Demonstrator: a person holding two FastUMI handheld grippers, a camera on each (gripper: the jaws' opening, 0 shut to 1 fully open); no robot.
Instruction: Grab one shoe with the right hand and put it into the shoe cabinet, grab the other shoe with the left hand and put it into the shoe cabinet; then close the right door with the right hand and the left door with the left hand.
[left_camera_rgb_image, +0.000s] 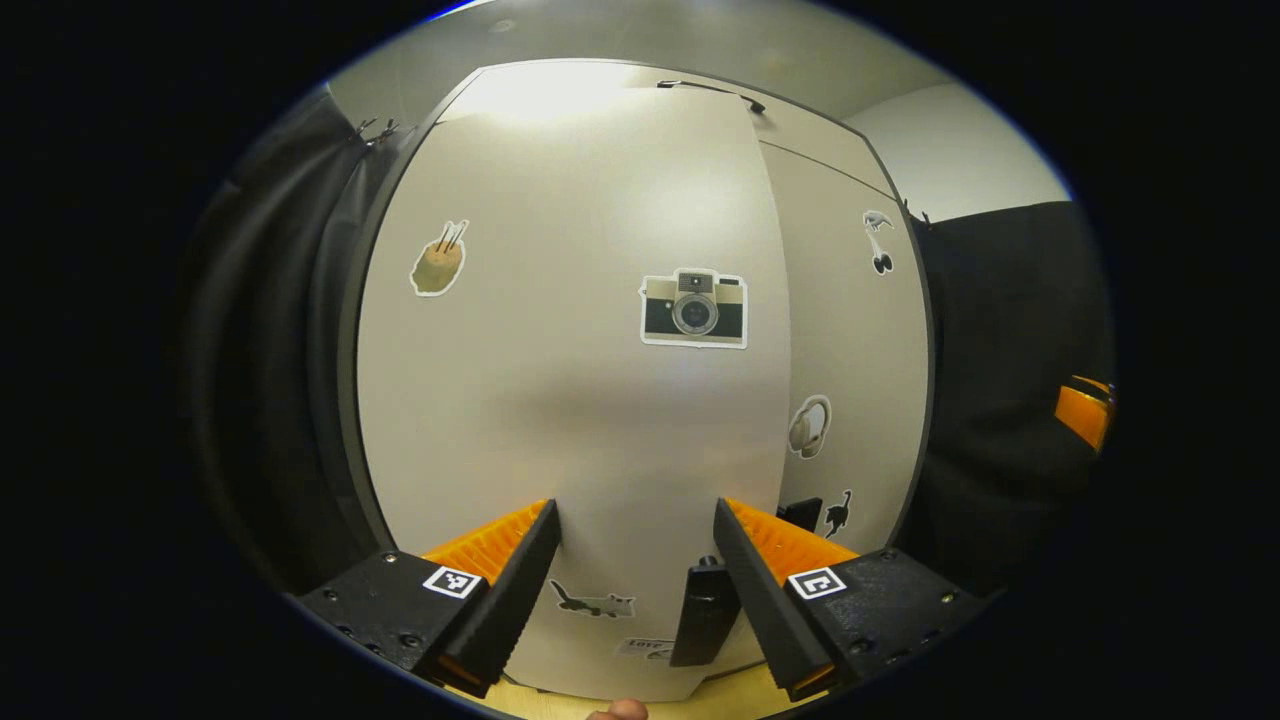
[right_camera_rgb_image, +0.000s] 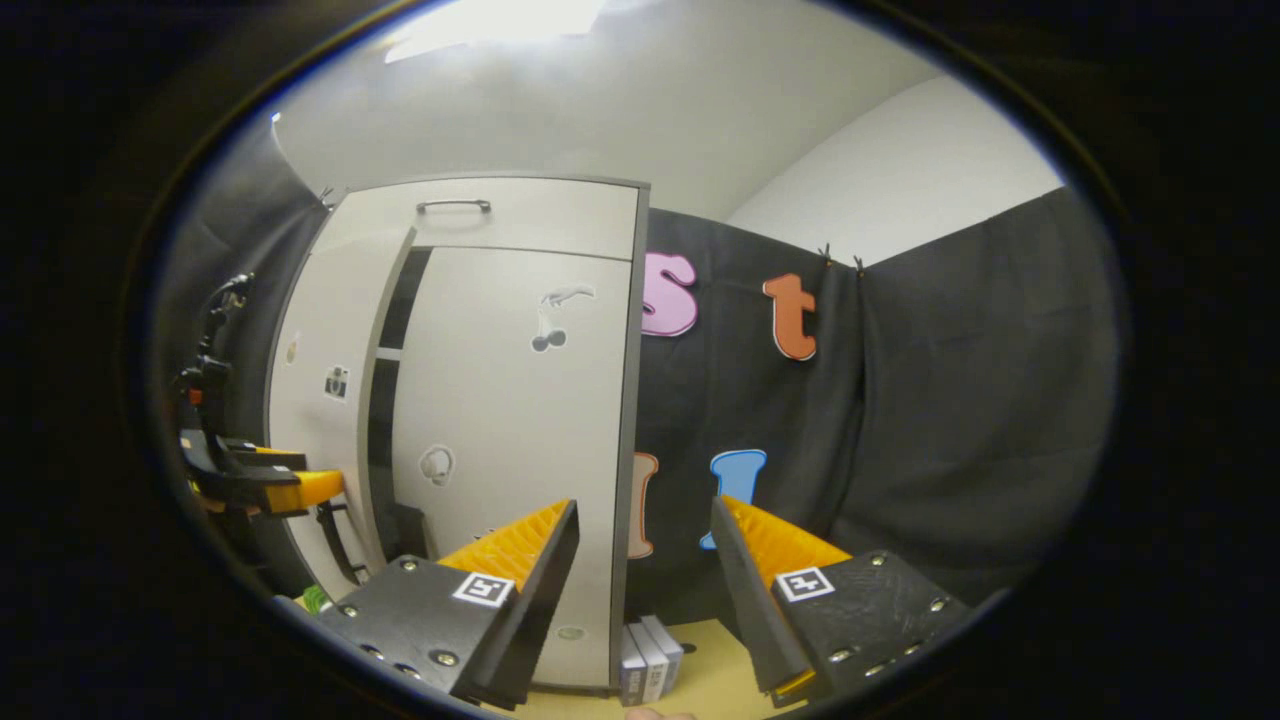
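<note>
**Left gripper at the left door, gap not yet shut**

In the left gripper view, the left gripper (left_camera_rgb_image: 636, 520) stood with its fingers spread apart and nothing between them, right up against the left door (left_camera_rgb_image: 570, 330) of the cabinet (right_camera_rgb_image: 610, 215). Whether the fingertips touched the panel could not be told. A black handle (left_camera_rgb_image: 705, 612) hung at that door's lower right edge, just inside the gripper's right-hand finger. The right door (left_camera_rgb_image: 850, 340) lay just beyond.

In the right gripper view, the right gripper (right_camera_rgb_image: 643, 520) was also spread wide and empty, well back from the cabinet. The right door (right_camera_rgb_image: 510, 400) looked closed; a dark gap (right_camera_rgb_image: 385, 400) showed between it and the left door (right_camera_rgb_image: 320, 390). The left gripper (right_camera_rgb_image: 300, 488) sat against the left door's face. Small boxes (right_camera_rgb_image: 648, 655) stood on the counter (right_camera_rgb_image: 715, 675) beside the cabinet's base.
</note>
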